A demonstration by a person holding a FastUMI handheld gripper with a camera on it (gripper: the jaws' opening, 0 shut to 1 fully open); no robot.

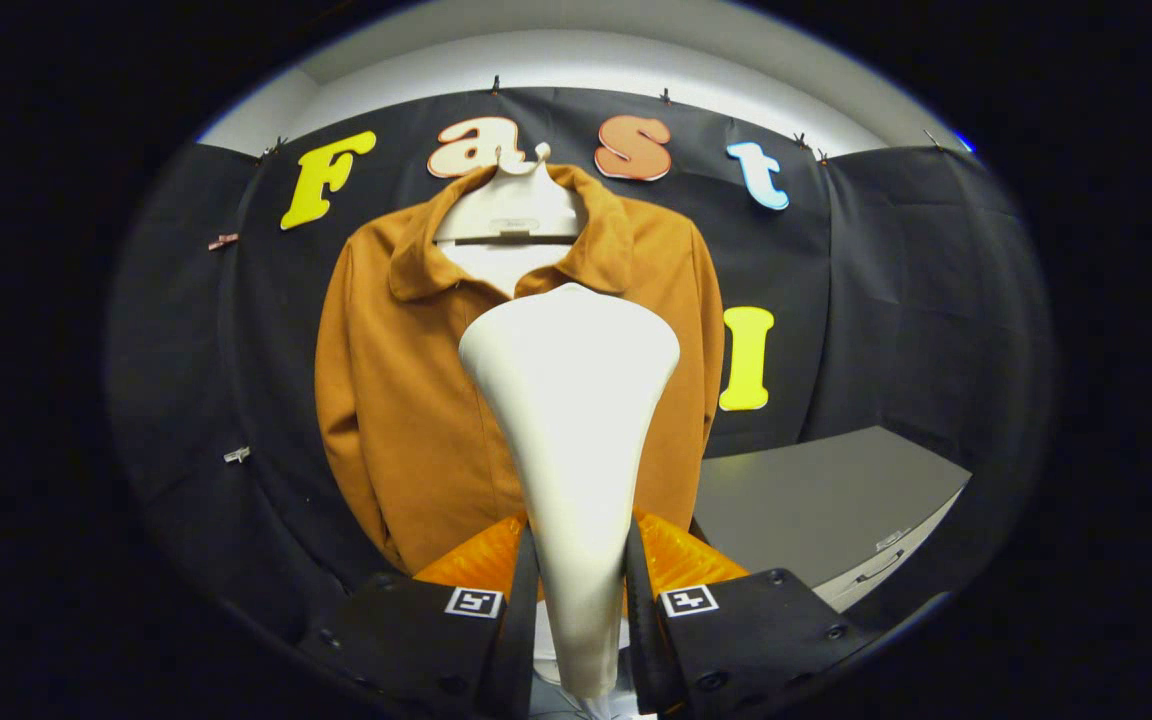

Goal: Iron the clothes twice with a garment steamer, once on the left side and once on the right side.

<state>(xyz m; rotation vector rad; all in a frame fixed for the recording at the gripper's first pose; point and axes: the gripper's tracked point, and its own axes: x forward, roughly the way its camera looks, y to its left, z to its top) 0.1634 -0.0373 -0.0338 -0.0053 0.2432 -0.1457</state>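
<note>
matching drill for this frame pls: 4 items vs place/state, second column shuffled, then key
1. steamer
2. jacket
3. hanger
4. cabinet

A. inside the jacket's collar
B. clamped between the fingers of the tongs
C. hanging on the black wall, beyond the steamer
D. low, beside the jacket's hem

Pairs: 1-B, 2-C, 3-A, 4-D

Hanging upright on a pale hanger against the booth wall, beyond the fingers: a brown collared jacket (406, 400), front facing the camera, collar spread open. Standing upright between the fingers and pressed by both on its narrow handle: a cream garment steamer (572, 400), head flaring wide toward twelve o'clock, covering the jacket's centre.
</note>
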